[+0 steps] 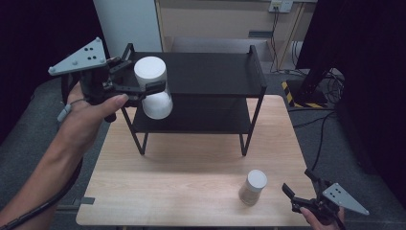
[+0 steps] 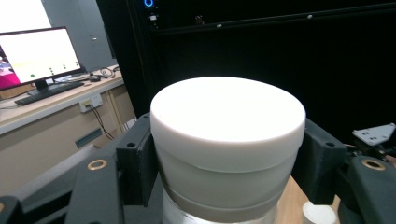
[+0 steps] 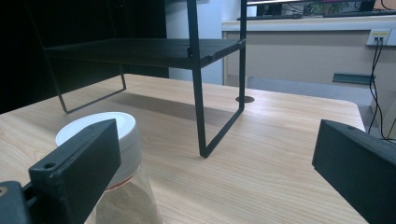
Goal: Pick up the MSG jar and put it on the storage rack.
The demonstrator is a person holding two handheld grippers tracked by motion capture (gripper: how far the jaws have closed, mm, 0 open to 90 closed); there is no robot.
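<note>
Jar with a white lid (image 1: 152, 87) sits between the jaws of the left gripper (image 1: 143, 86), which are closed on it just below the lid. In the left gripper view the two black jaws press on both sides of this jar (image 2: 227, 140), so the grip is firm. The jar is held in the air at the left end of the black two-level shelf (image 1: 210, 72), about at the height of the upper level. The shelf stands on the far half of the wooden table (image 1: 191, 172). A second jar (image 1: 253, 187), with a white lid and brown content, stands upright on the table near the front right corner. The right gripper (image 1: 299, 189) is low, just to the right of this second jar, with its jaws wide open and holding nothing. In the right gripper view the second jar (image 3: 121, 186) is beside the left jaw, not between the jaws.
</note>
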